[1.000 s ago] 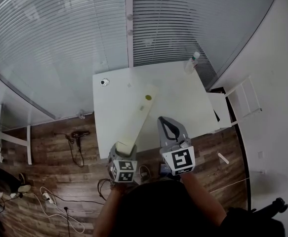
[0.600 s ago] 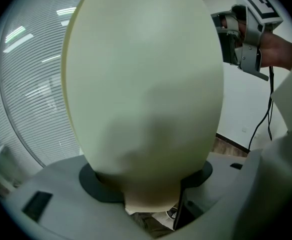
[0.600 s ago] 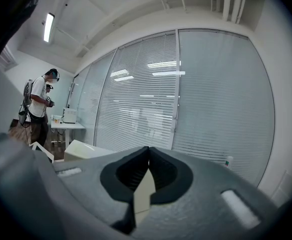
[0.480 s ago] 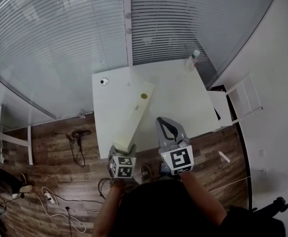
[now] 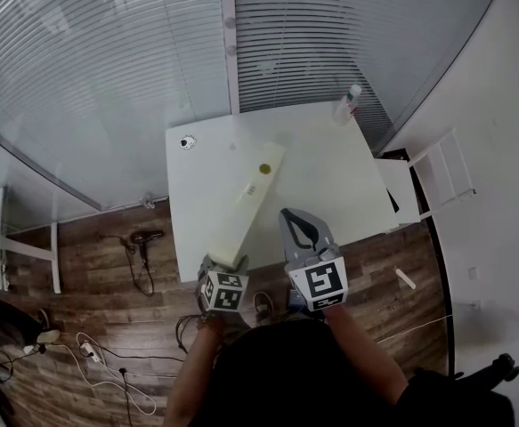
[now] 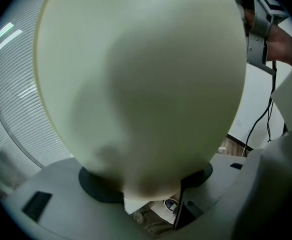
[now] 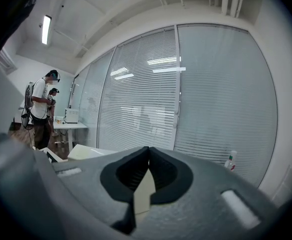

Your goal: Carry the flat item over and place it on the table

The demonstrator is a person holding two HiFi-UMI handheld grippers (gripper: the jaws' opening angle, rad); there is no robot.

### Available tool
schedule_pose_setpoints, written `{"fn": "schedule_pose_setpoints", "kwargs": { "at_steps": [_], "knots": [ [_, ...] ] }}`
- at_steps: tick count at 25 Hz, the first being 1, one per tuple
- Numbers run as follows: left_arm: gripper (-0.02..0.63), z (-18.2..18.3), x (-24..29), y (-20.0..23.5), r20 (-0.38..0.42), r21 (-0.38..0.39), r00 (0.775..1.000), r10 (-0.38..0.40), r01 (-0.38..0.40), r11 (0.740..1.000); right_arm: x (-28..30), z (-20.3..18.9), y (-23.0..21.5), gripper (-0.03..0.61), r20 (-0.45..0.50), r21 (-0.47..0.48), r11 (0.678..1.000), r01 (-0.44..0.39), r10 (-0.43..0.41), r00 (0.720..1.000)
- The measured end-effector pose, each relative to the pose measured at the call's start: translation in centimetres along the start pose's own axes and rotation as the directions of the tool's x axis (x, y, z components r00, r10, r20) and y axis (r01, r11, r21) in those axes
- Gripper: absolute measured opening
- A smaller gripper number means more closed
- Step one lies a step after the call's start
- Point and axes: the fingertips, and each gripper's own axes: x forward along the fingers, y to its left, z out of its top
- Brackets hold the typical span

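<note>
A long flat cream board [image 5: 255, 194] reaches out over the white table [image 5: 330, 176], from the near edge toward the middle. My left gripper [image 5: 226, 261] is shut on the board's near end, just off the table's front edge. In the left gripper view the board [image 6: 140, 84] fills almost the whole picture and sits between the jaws of the left gripper [image 6: 146, 194]. My right gripper [image 5: 296, 221] hangs to the right of the board over the table's front edge, shut and empty. In its own view the right gripper [image 7: 148, 156] has its pads pressed together.
A spray bottle [image 5: 348, 103] stands at the table's far right corner, and a small round object [image 5: 186, 142] lies at its far left. Glass walls with blinds [image 5: 108, 60] run behind. Cables [image 5: 108, 363] lie on the wooden floor. Two people [image 7: 40, 109] stand far off.
The left gripper has sunk a little and tipped downward, so the board lies lower over the table. The right gripper has kept still.
</note>
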Motion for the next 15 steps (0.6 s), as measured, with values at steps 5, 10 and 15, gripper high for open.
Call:
{"fn": "schedule_pose_setpoints", "kwargs": {
  "at_steps": [5, 10, 15],
  "knots": [
    [0.295, 0.4, 1.0, -0.5, -0.014, 0.01, 1.0, -0.006, 0.006, 1.0, 1.3, -1.4, 1.7, -0.003, -0.038, -0.039, 0.994, -0.104, 0.102, 0.994],
    [0.302, 0.3, 1.5, -1.0, -0.017, 0.018, 1.0, -0.002, 0.002, 1.0, 2.8, -1.9, 4.1, -0.002, -0.09, -0.091, 0.969, -0.229, 0.221, 0.971],
    [0.311, -0.6, 2.3, -1.2, -0.058, 0.024, 0.998, -0.003, 0.004, 1.0, 4.2, -3.1, 5.9, -0.003, -0.17, -0.151, 0.931, -0.332, 0.306, 0.937]
  ]
}}
